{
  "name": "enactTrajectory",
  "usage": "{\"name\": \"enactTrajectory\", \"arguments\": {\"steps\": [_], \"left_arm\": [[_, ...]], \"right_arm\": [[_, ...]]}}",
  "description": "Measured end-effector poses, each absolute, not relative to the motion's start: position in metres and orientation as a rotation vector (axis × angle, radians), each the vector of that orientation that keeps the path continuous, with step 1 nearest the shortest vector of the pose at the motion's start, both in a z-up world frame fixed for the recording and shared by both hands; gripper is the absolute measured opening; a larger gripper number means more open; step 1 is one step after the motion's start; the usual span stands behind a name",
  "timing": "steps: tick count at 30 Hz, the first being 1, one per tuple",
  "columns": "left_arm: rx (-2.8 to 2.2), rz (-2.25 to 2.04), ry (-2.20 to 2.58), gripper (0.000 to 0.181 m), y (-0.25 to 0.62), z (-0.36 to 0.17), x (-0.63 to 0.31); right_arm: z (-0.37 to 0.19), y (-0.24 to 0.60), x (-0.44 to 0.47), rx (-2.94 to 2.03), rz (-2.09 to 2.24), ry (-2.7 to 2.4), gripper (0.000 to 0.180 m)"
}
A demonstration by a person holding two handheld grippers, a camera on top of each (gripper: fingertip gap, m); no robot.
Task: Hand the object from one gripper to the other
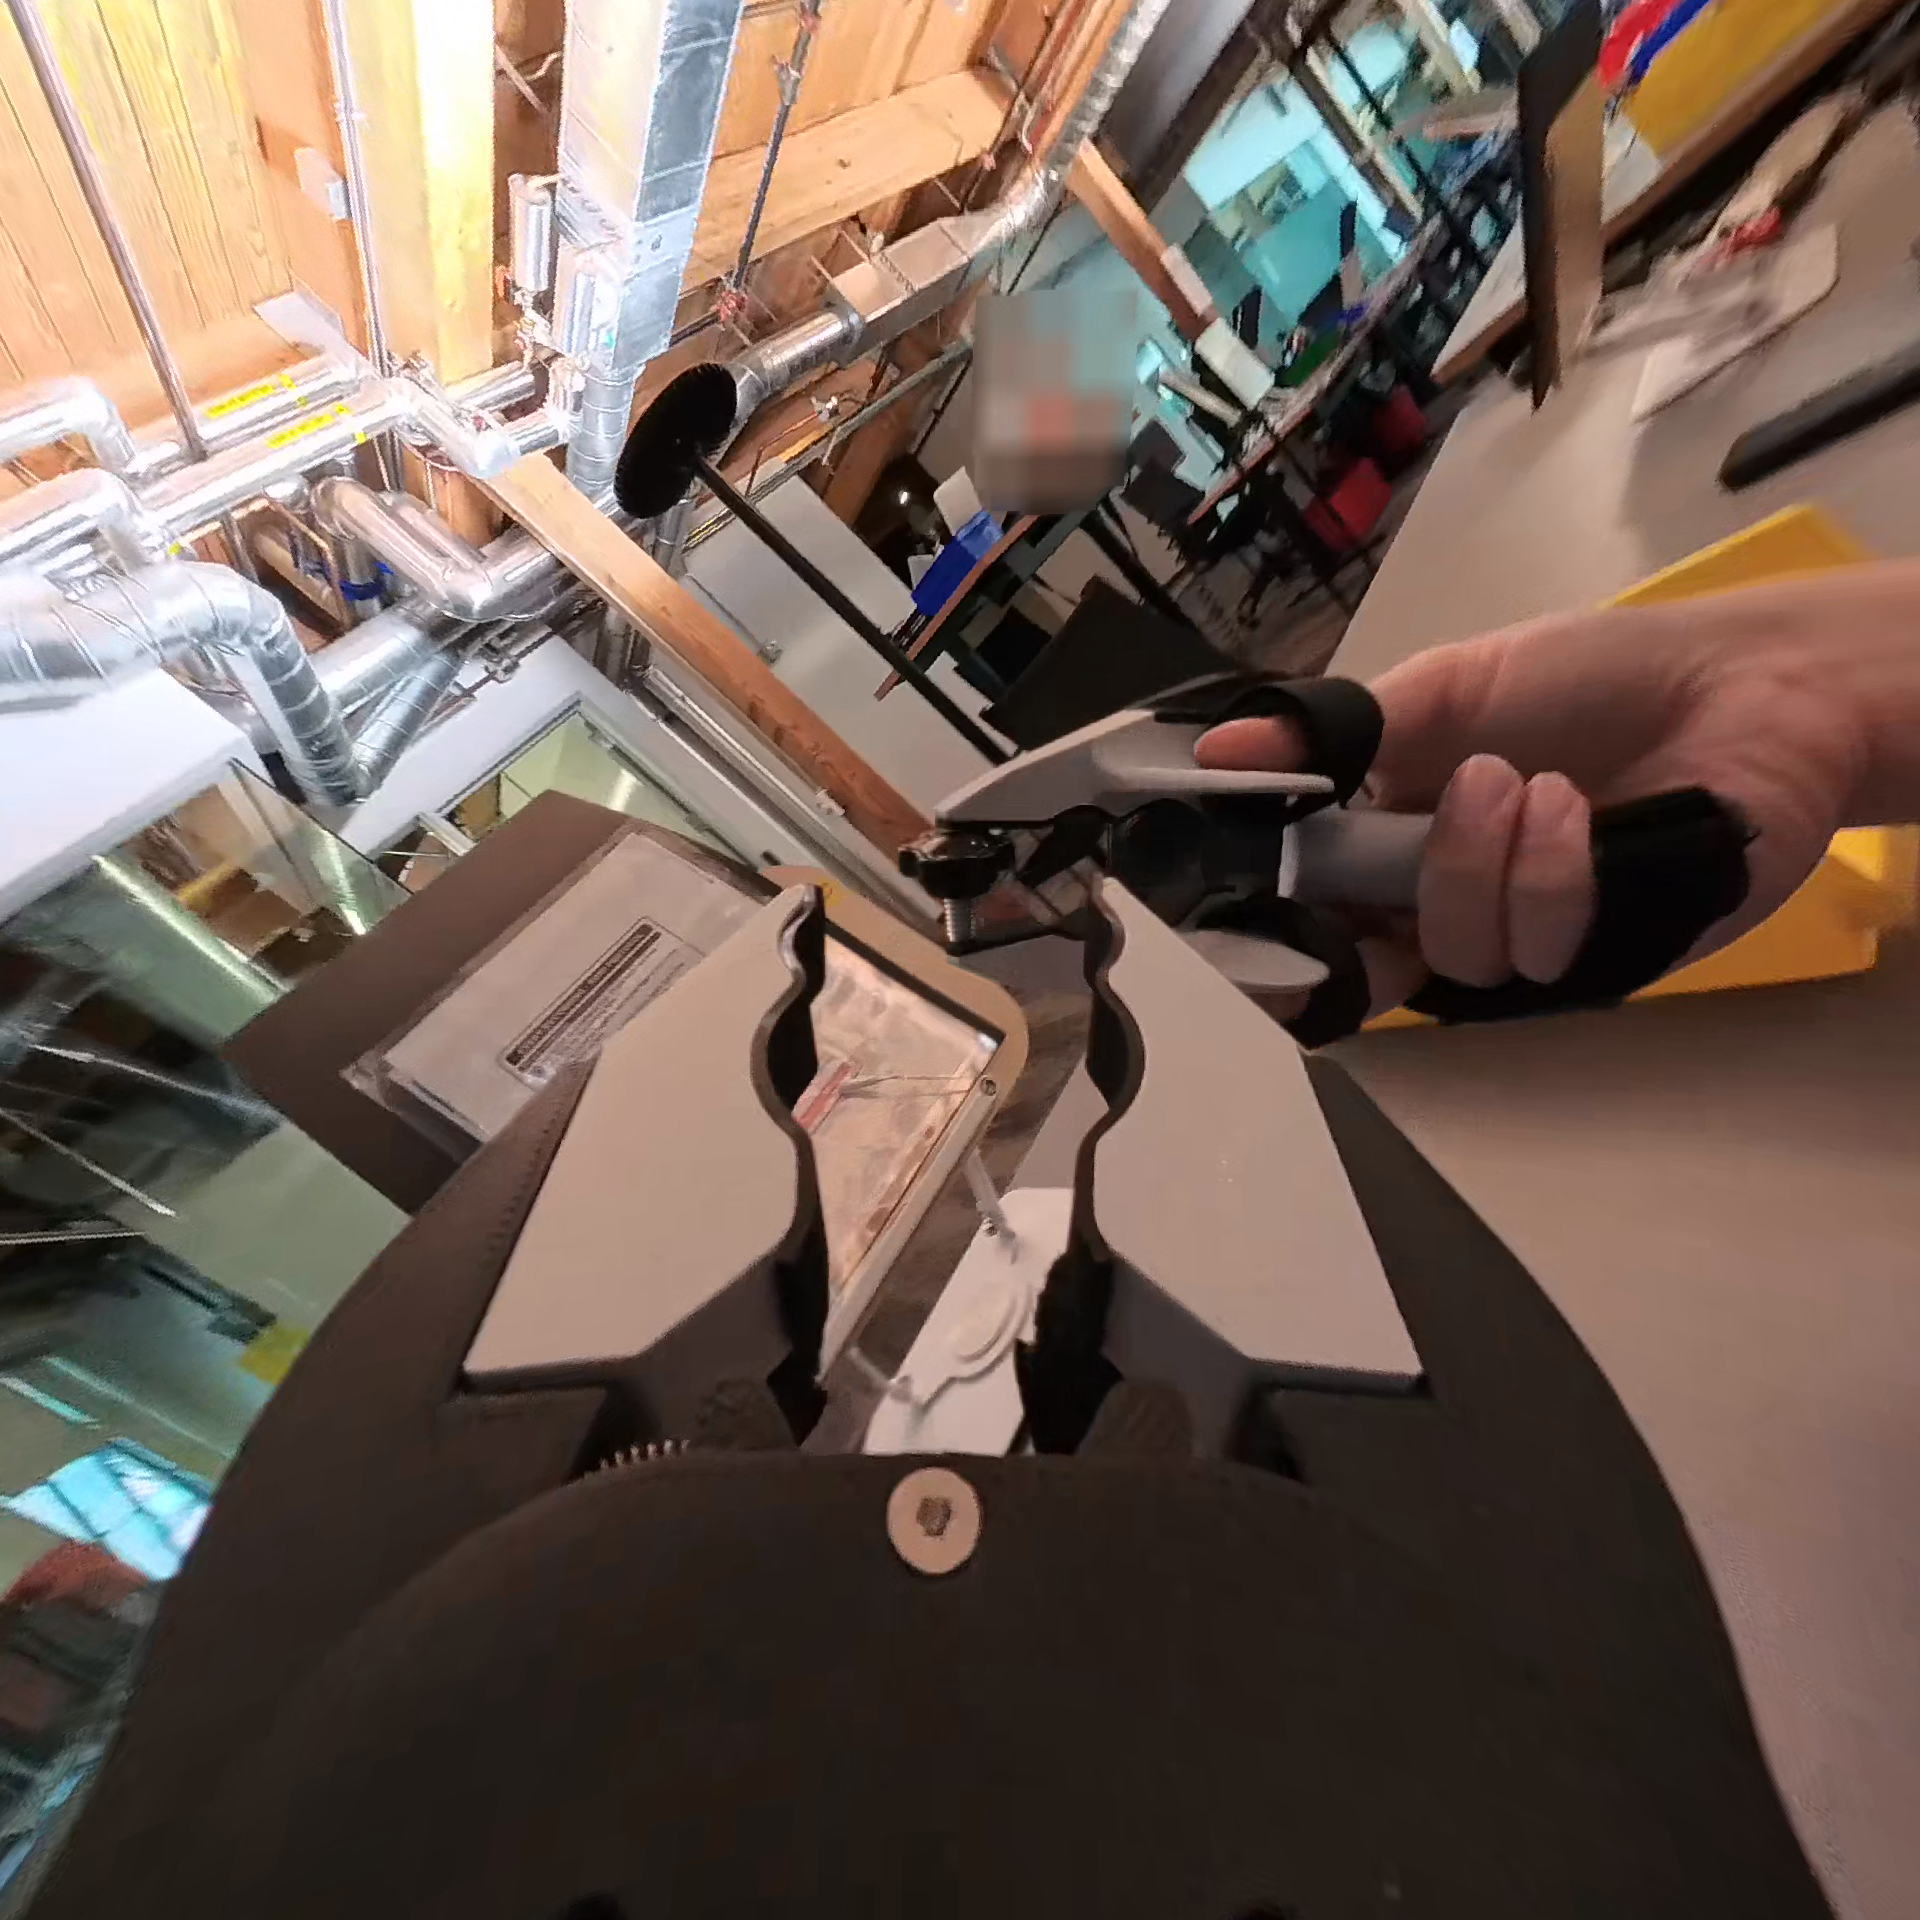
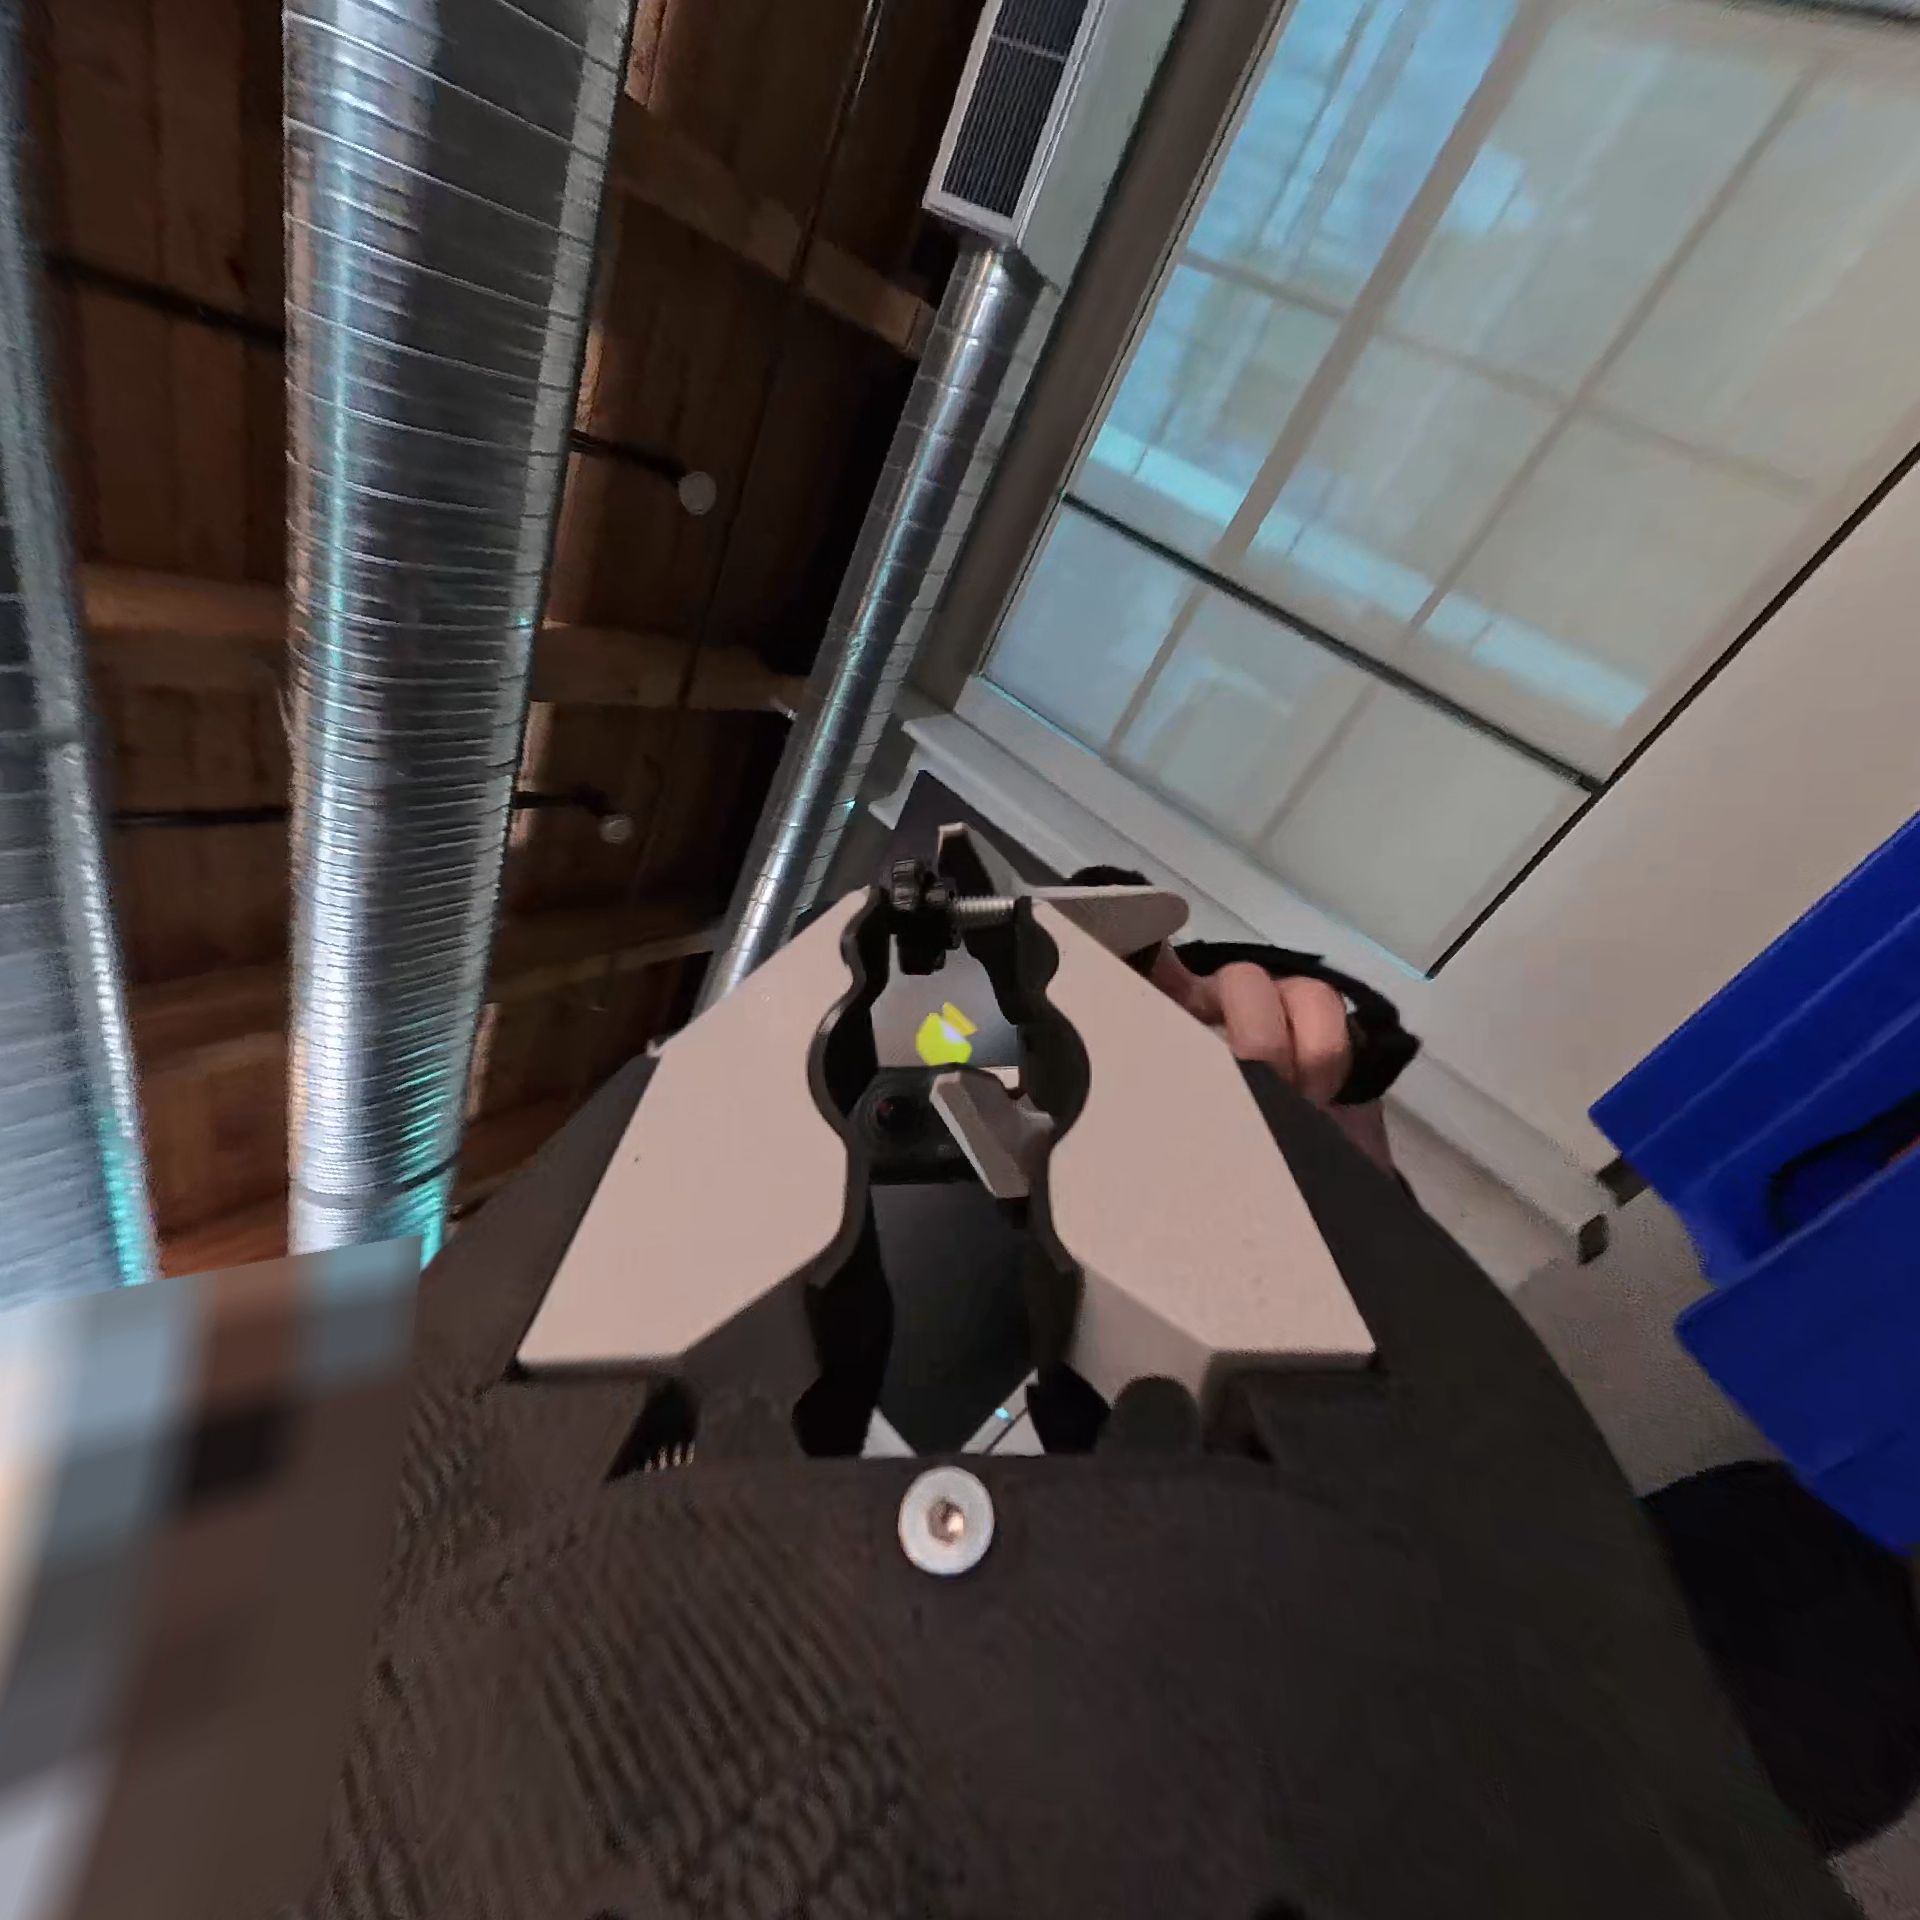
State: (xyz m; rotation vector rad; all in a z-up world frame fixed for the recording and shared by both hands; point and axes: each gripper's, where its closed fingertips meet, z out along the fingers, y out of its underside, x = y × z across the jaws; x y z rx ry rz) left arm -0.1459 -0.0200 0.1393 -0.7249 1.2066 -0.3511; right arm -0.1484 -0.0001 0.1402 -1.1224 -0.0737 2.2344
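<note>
The object is a flat clear plastic case [image 1: 894, 1101] with a label on one face, held up in the air. In the left wrist view it runs between the fingers of my left gripper [image 1: 956, 914], close to the left finger; the jaws stand wide apart and do not clamp it. The right gripper's handle [image 1: 1143, 790], in a hand [image 1: 1558, 831], is just past my fingertips. In the right wrist view my right gripper [image 2: 945, 914] has its jaws close together around a glossy panel [image 2: 966, 1013], which I take for the case. The left gripper's camera lens [image 2: 894, 1112] shows behind it.
Both views point up and sideways at wooden ceiling beams and silver ducts [image 1: 260, 644] [image 2: 416, 623]. A yellow object [image 1: 1766, 582] lies on the grey floor. A blue bin [image 2: 1787, 1143] stands at the right below a window [image 2: 1455, 468]. The hand holding the left gripper [image 2: 1299, 1018] is near. Only a small space, under 4 cm, lies between the two pairs of fingers.
</note>
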Motion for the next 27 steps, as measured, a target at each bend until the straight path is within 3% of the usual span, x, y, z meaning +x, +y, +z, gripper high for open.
{"name": "enactTrajectory", "arguments": {"steps": [14,27], "left_arm": [[-0.728,-0.300,1.275,0.022,-0.018,0.125,-0.143],[-0.695,-0.265,1.287,0.021,-0.021,0.125,-0.143]], "right_arm": [[0.127,-0.013,-0.173,-1.239,2.245,-0.222,0.022],[0.126,-0.012,-0.170,-1.299,2.067,-0.303,0.025]]}}
